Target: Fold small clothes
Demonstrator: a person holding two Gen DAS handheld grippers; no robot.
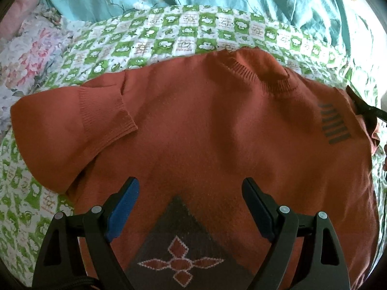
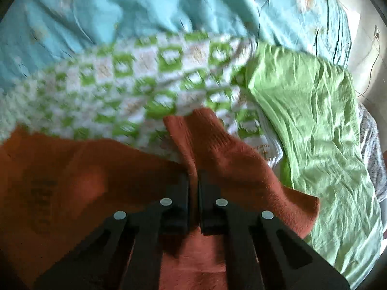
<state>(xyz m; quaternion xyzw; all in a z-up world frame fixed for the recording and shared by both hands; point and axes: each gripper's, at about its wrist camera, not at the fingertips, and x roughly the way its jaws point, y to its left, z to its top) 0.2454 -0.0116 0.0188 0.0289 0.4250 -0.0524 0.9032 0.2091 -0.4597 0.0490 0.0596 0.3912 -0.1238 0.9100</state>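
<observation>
the rust sweater (image 1: 217,125) lies spread on the green checked quilt (image 1: 183,36), the left tool (image 1: 191,207) spread wide above it, the right tool (image 2: 193,181) pinching its sleeve (image 2: 217,145).

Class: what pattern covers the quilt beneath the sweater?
Green-and-white checks on the quilt, clearest in the left wrist view.

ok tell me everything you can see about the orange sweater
The orange sweater is a rust-coloured knit with ribbed collar and cuffs, a dark triangle with a flower motif low on the front, and dark stripes near one shoulder. It lies front-up on the green checked quilt. One sleeve is already folded across the chest; the right gripper is shut on the other, lifting it. The left gripper hovers open above.
</observation>
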